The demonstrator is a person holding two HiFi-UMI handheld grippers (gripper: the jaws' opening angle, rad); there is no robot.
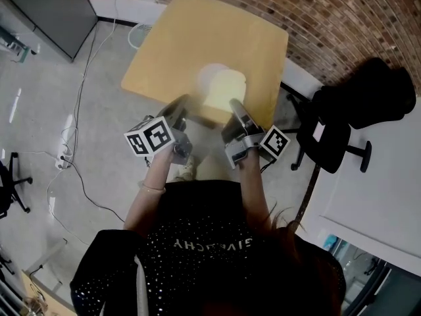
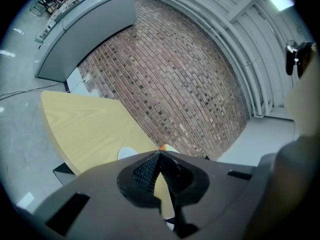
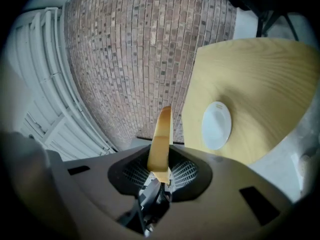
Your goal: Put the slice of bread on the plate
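Your right gripper (image 3: 161,163) is closed on the pale slice of bread with a tan crust (image 1: 223,91). Its jaws stand only a little apart and pinch one edge of the slice, while the rest sticks out past the tips, edge-on in the right gripper view. The slice is in the air, not on the small round white plate (image 3: 216,125). In the right gripper view the plate sits to the right of the slice and clear of it. In the head view the slice covers most of the plate, and only part of the plate's rim shows, up and to the left of the bread.

The plate rests on the light wooden table with rounded corners (image 1: 191,38), near the table edge closest to you, with nothing on it.

Your left gripper (image 2: 160,155) is on the near side of the plate, to the left of the slice. Its jaw tips meet and nothing is held between them. In the left gripper view a sliver of the plate shows just left of those tips.

A red-brown brick wall (image 3: 140,59) stands behind the table, on the far side of the plate.
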